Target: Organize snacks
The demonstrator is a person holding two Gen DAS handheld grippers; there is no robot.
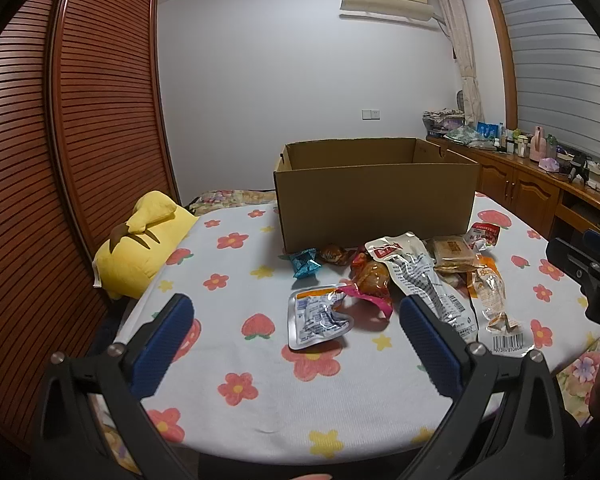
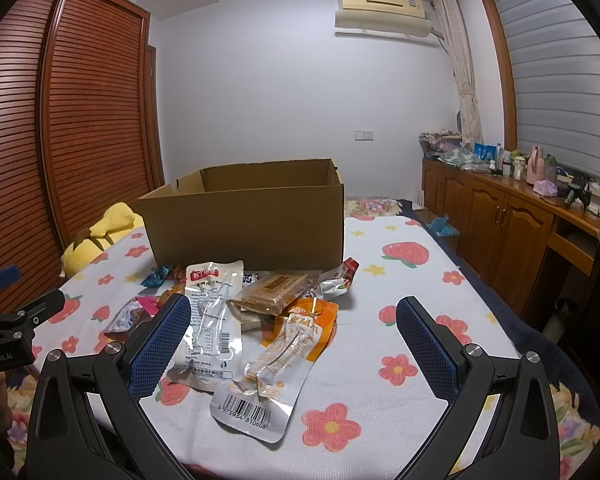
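Both the left claw (image 1: 296, 320) and right claw (image 2: 294, 322) hang wide and empty over crinkly foil snack packets (image 2: 260, 380) heaped on the floral bedsheet (image 2: 400, 312) before the open brown cardboard box (image 2: 248, 220), where slick overlapping wrappers could slip or lift together.

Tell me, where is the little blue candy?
The blue candy lies on the flowery cloth, close to the cardboard box near its left corner, left of a brown wrapped snack.
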